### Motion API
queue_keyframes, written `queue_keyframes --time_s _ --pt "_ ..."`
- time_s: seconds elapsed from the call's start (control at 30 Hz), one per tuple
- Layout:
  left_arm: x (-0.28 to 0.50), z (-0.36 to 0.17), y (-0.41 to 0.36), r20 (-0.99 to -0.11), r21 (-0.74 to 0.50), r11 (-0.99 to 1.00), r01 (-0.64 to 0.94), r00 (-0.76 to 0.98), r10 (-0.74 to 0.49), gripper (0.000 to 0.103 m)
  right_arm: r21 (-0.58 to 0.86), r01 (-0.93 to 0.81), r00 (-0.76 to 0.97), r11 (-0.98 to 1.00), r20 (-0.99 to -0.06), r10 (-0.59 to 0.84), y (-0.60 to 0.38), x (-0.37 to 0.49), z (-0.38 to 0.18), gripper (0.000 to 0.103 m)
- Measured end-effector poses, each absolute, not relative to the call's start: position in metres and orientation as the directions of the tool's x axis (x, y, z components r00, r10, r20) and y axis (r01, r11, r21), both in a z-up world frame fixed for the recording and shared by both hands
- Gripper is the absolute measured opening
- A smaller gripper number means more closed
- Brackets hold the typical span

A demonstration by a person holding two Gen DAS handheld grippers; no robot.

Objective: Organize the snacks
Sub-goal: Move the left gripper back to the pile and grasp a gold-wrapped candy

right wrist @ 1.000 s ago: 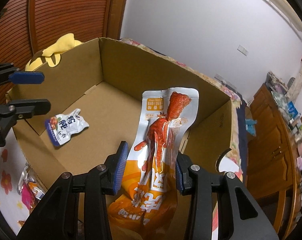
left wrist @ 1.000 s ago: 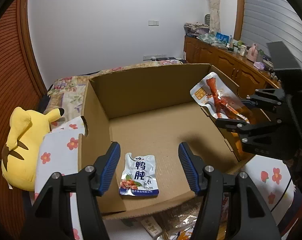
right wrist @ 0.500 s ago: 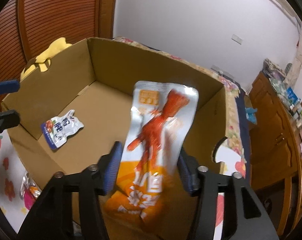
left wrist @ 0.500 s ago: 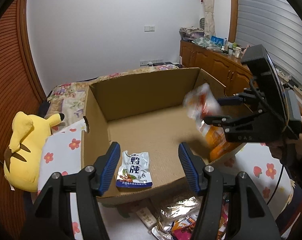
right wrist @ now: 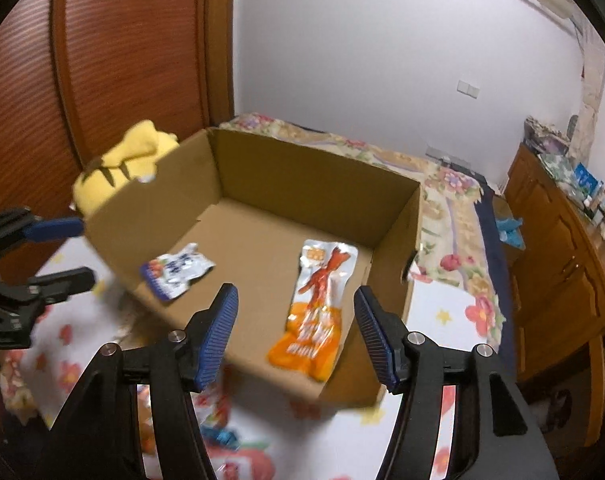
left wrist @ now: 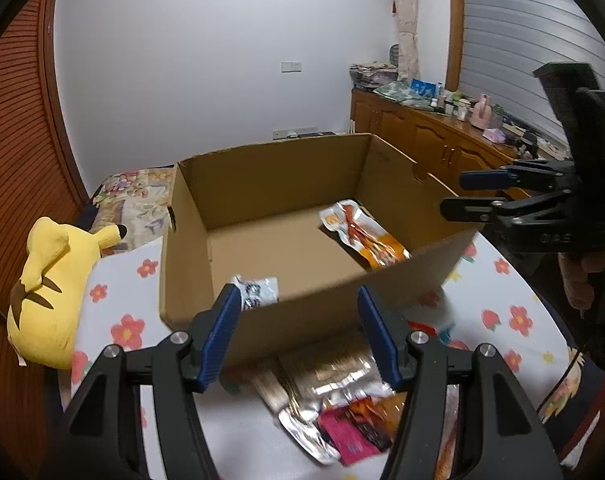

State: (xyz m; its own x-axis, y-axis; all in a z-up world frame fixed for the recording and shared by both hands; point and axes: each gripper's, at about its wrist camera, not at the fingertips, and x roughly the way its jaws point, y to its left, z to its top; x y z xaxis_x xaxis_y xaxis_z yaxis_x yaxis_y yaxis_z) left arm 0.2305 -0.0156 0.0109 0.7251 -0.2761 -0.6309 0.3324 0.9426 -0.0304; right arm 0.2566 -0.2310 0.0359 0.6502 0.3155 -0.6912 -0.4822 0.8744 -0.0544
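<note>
both tongs released and empty — the left tongs [left wrist: 298, 332] nearer, right above the blurred, maybe foil, loose snack packets [left wrist: 342, 420] in front of the brown cardboard box [left wrist: 302, 308]; right tongs [right wrist: 294, 336] over the box's near edge.

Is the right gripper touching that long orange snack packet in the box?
Apart. The right wrist view shows the right gripper open and empty, with the orange snack packet lying flat on the cardboard box floor beyond its fingers.

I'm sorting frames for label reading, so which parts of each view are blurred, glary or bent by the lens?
Left wrist view: the loose snack packets in front of the cardboard box are smeared, with glare on the foil; walls bow at the edges. Right wrist view: motion blur throughout, so the print on the orange packet and the white packet is unreadable.
</note>
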Motion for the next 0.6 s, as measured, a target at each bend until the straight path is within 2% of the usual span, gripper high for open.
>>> queue_keyframes --time_s 0.27,0.6 --pt "0.178 -0.01 -0.021 -0.635 -0.051 0.934 0.353 0.71 -0.303 0.061 -0.003 -0.475 0.652 0.88 -0.673 0.35 -0.242 0.187 0.025 0.062" --pt "0.139 -0.048 -0.029 -0.674 -0.097 0.926 0.366 0.66 -0.332 0.06 0.09 -0.454 0.608 0.887 -0.696 0.382 -0.247 0.135 -0.022 0.062"
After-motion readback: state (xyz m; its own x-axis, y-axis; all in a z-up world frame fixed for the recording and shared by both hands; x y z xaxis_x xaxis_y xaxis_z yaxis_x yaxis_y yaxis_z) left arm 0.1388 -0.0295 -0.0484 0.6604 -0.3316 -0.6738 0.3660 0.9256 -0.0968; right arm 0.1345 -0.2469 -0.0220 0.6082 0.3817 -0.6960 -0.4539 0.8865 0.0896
